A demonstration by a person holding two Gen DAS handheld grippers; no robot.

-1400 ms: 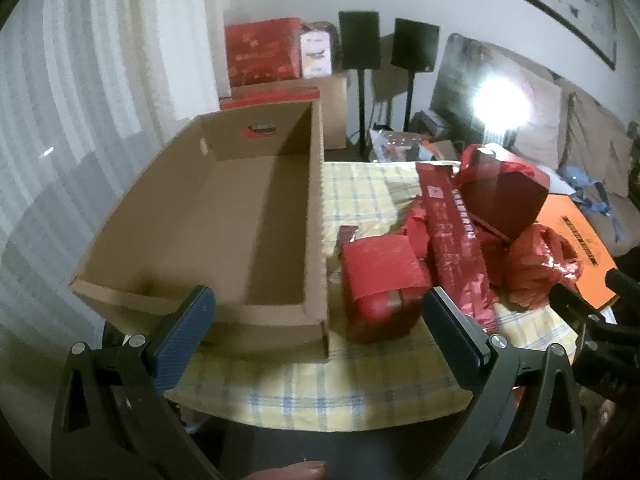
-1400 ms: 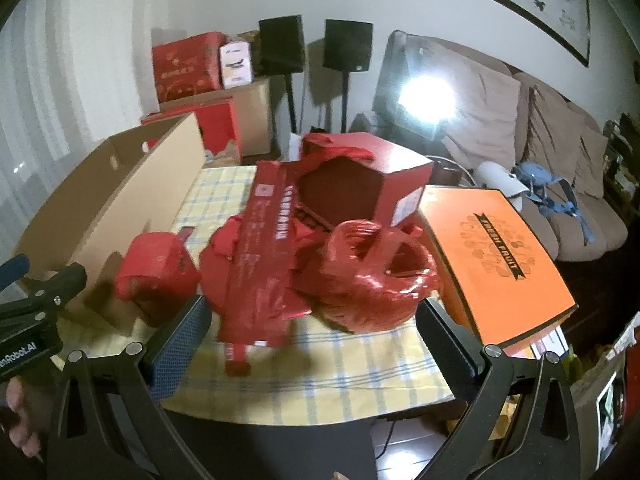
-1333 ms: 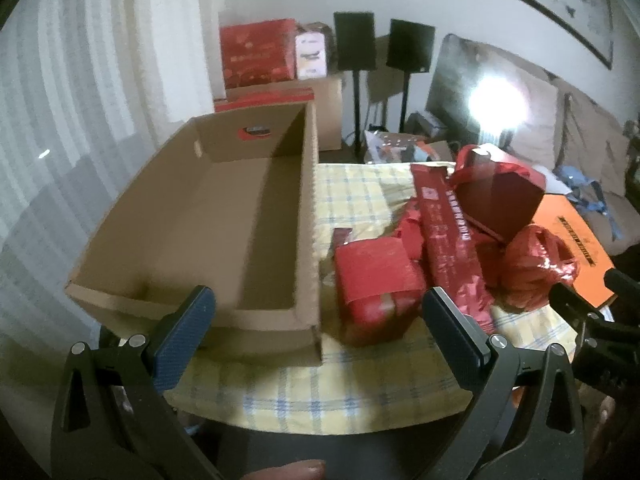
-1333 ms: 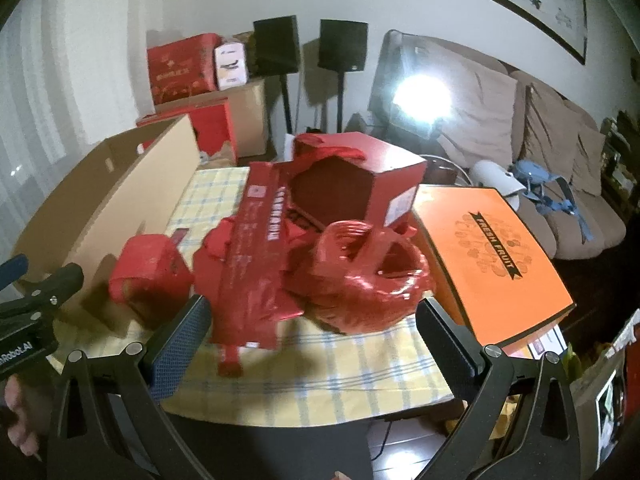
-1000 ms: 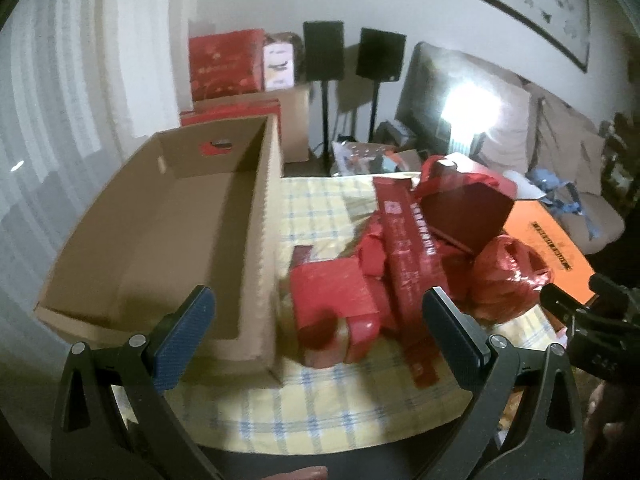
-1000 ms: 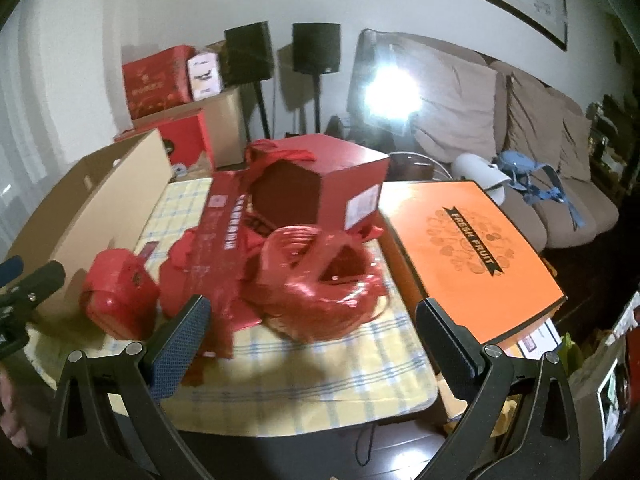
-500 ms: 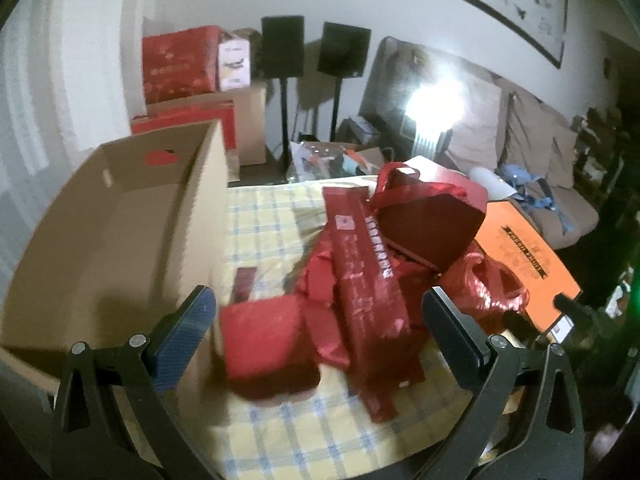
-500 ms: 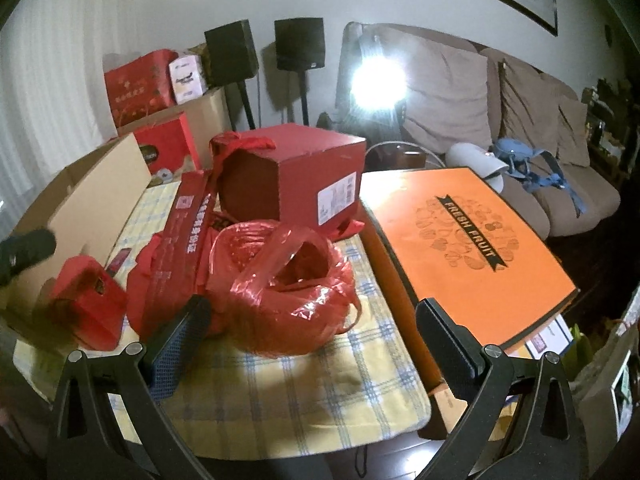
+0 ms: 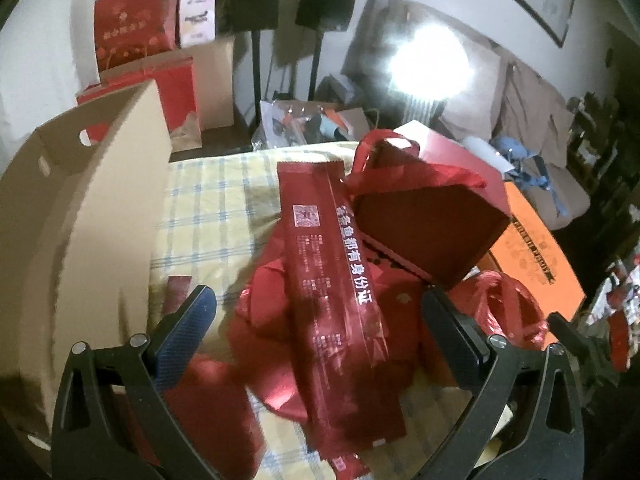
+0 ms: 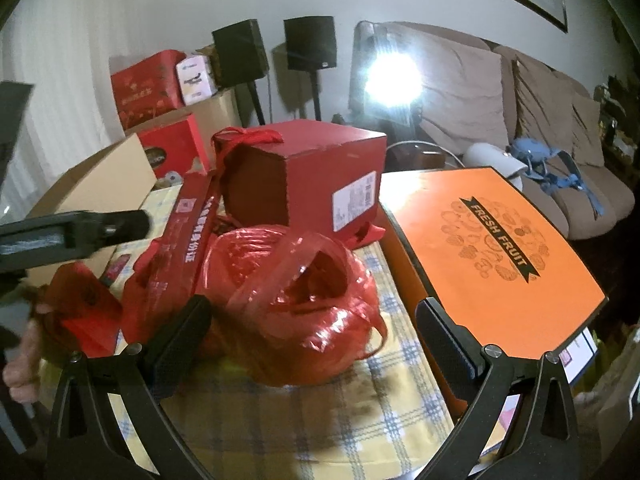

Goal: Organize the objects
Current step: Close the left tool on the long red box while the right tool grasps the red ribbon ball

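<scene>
both grippers have moved forward over the table since the earlier frames, so the red pile now fills both views. left gripper (image 9: 320, 336) hangs with its tongs spread wide over a long red packet (image 9: 336, 280), holding nothing; right gripper (image 10: 312, 340) is spread too, its tongs either side of a red plastic bag (image 10: 296, 312) with its mouth gaping, contents not clear. cardboard box (image 9: 72, 240) stands at the left on the checked tablecloth (image 9: 208, 208); its inside is hidden from here. behind the packet a red gift box (image 10: 316, 184) with a ribbon handle sits closed. flat orange box (image 10: 492, 252), lid shut, lies at the right.
</scene>
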